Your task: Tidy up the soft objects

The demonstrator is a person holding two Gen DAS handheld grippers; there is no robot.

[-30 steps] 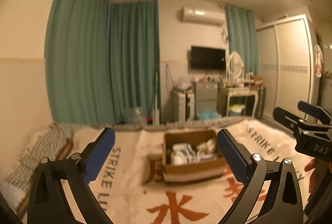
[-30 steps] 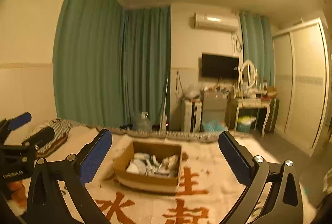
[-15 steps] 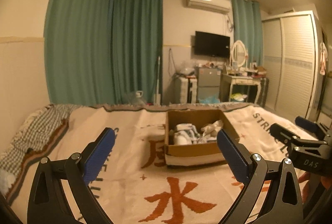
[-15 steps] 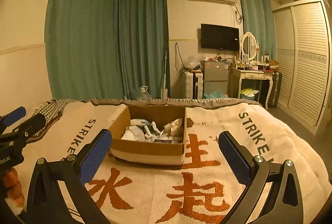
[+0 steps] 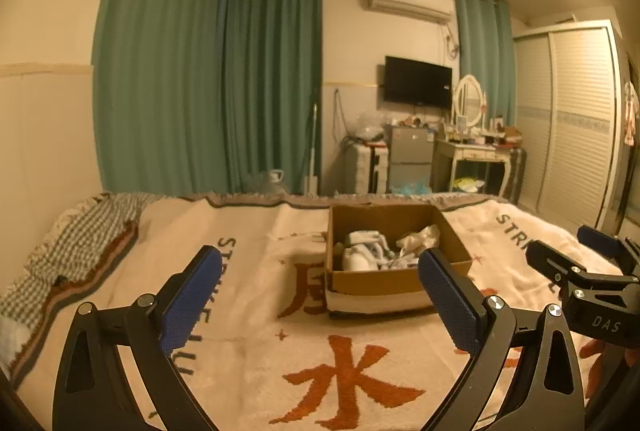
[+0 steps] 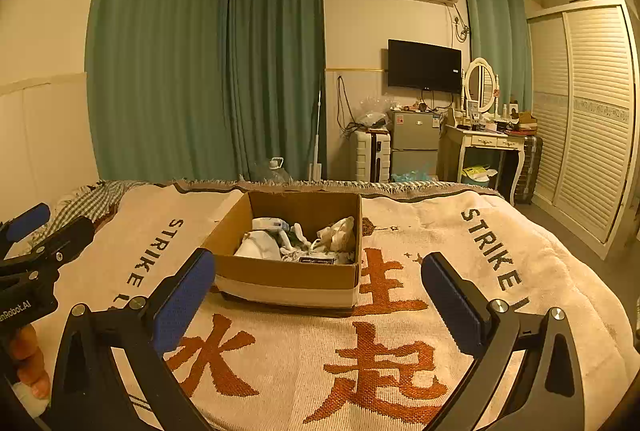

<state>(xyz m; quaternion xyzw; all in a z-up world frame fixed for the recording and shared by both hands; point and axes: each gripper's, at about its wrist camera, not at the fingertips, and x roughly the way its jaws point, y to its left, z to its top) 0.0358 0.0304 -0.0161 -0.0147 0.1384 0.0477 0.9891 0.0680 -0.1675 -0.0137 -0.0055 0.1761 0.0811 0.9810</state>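
Both grippers hover with fingers wide apart, holding nothing. The box (image 6: pixel 288 255) of soft things (image 6: pixel 298 239) sits mid-frame on the blanket (image 6: pixel 400 351), straight ahead of the right gripper (image 6: pixel 318 301). From the left gripper (image 5: pixel 320 295) it lies right of centre, so the right looks nearer.

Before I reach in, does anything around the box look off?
Nothing stands out. The box sits flat on the blanket, open, with the soft items jumbled inside and none spilled. Left gripper and right gripper are both open, short of the box.
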